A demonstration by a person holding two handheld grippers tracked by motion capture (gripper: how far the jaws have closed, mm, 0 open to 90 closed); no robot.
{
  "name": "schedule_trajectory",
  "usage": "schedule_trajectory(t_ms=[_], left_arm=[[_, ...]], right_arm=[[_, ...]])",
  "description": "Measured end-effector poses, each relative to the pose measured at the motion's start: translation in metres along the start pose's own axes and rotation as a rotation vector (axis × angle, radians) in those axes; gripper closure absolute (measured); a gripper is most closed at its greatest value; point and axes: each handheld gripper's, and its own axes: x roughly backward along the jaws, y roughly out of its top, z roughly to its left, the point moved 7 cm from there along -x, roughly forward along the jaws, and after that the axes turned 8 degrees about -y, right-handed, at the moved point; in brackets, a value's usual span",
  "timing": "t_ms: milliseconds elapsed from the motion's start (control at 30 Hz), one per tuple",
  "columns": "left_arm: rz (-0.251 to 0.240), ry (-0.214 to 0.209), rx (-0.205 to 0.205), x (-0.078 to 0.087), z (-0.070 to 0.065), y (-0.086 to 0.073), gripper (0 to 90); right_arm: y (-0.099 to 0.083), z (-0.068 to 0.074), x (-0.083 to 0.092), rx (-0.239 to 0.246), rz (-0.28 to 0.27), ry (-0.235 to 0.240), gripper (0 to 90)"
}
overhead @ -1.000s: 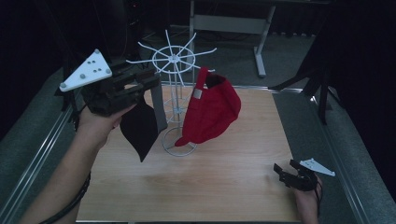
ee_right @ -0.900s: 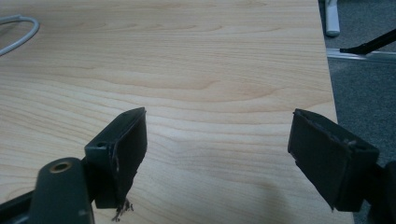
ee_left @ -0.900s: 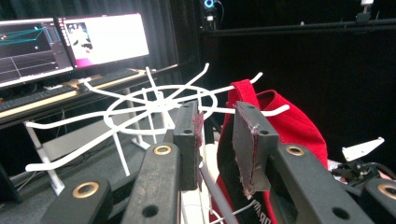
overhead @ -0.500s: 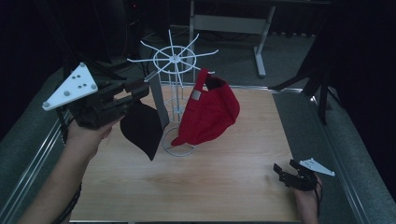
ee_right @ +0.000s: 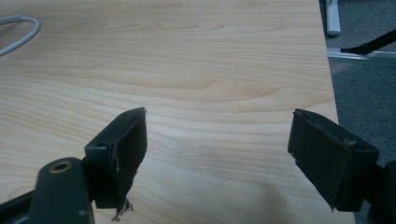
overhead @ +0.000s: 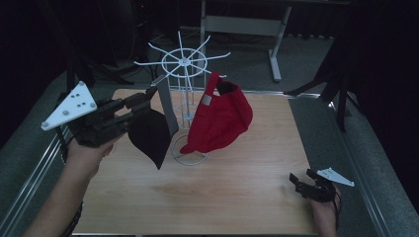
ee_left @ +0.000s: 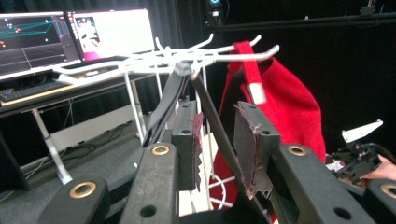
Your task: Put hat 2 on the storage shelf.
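At the counter's near right corner the right claw [overhead: 304, 180] rests low over the bare wood, its jaws spread wide with nothing between them — the right gripper view shows only wood grain [ee_right: 210, 84] in the gap. Farther in, above the counter's left edge, the left claw [overhead: 143, 101] is held up in the air by a hand [overhead: 91, 150], its grey three-cornered plate tilted toward the camera. Its jaws stand narrow, and a black cap [overhead: 150, 136] hangs from them: the brim droops in a point toward the counter, while the cap's dark strap [ee_left: 219, 130] runs up between the two pads in the left gripper view. Whether the pads actually press on that strap is not clear from the pictures. The black cap hangs just left of the white wire rack [overhead: 185, 94], whose round base stands near the middle of the counter and whose hooks fan out at the top. On the rack's right side a red cap [overhead: 222, 118] hangs from a hook — well apart from the right claw, close beside the black cap. A small grey tab on the red cap's strap bears no writing that can be read. Beyond the counter's far edge stands a metal frame on the floor.
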Motion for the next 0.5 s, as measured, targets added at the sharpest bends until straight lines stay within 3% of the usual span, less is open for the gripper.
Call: schedule_trajectory(t_ms=[500], left_arm=[[0.038, 0.012, 0.061, 0.011, 0.006, -0.054, 70.8]], right_arm=[[0.0, -0.001, 0.0, -0.001, -0.004, -0.002, 19.5]])
